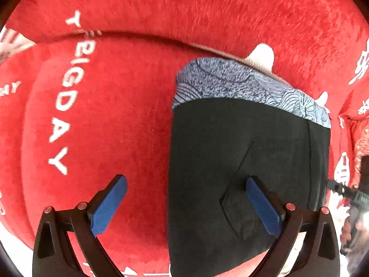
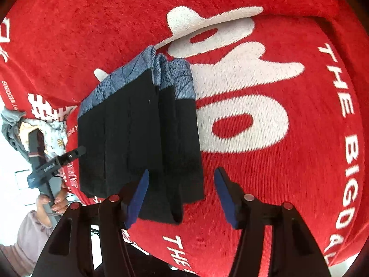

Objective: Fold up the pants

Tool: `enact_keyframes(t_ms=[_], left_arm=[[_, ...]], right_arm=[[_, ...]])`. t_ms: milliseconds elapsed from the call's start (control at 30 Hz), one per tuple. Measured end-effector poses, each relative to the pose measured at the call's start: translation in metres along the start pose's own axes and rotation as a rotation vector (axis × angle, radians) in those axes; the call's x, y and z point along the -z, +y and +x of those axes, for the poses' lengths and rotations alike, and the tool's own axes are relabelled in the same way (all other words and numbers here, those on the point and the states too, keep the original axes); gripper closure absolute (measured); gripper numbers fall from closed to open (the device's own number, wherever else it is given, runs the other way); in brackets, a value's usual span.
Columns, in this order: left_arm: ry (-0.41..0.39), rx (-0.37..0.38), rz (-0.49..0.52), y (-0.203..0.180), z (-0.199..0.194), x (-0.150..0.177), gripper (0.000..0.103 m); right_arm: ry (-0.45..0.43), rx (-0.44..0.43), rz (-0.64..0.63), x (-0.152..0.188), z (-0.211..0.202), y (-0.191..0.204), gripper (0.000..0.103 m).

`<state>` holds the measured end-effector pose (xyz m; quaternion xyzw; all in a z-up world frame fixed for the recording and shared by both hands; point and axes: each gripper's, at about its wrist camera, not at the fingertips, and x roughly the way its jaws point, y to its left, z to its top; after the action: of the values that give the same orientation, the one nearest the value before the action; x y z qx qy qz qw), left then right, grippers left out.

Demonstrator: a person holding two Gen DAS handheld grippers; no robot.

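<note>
The black pants (image 1: 242, 161) lie folded into a compact rectangle on the red cover, with a blue-grey patterned waistband (image 1: 242, 83) at the far end. My left gripper (image 1: 186, 205) is open and empty above the pants' left edge. In the right wrist view the folded pants (image 2: 138, 138) show stacked layers and the waistband (image 2: 138, 73) at the top. My right gripper (image 2: 182, 196) is open and empty, straddling the pants' near right corner. The left gripper (image 2: 69, 157) shows at the pants' left side.
A red plush cover (image 1: 103, 115) with white lettering lies over the cushioned surface (image 2: 276, 161). A pile of other clothes (image 2: 34, 127) lies at the far left. The person's hand (image 2: 55, 200) holds the left gripper's handle.
</note>
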<state>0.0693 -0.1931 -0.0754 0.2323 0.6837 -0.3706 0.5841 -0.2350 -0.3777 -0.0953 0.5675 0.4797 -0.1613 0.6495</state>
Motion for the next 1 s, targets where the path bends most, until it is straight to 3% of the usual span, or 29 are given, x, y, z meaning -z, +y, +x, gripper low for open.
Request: enact_keyframes(t_ms=[133,300,533,600,733,800,1000], left_arm=[[0.031,0.131,0.028,0.008,0.01,-0.013,0.0],[0.074,0.239,0.047,0.005,0.032,-0.022,0.0],[0.001,0.227,0.065,-0.013,0.029,-0.026,0.0],[-0.021,0.227,0.079,-0.024,0.026,-0.025,0.011],[-0.067,0.21,0.087,-0.038,0.006,-0.017,0.028],[-0.082,0.209,0.08,-0.045,-0.004,-0.013,0.038],[-0.097,0.197,0.124,-0.036,-0.034,0.01,0.042]], right_arm=[[0.028,-0.145,0.026,-0.017,0.008,-0.017,0.039],[0.087,-0.23,0.029,-0.03,0.027,-0.03,0.037],[0.119,-0.352,0.109,-0.041,0.044,-0.05,0.036],[0.114,-0.357,0.121,-0.041,0.042,-0.051,0.039],[0.09,-0.383,0.118,-0.034,0.033,-0.047,0.057],[0.076,-0.405,0.123,-0.028,0.026,-0.045,0.06],[0.054,-0.442,0.111,-0.009,0.006,-0.023,0.062]])
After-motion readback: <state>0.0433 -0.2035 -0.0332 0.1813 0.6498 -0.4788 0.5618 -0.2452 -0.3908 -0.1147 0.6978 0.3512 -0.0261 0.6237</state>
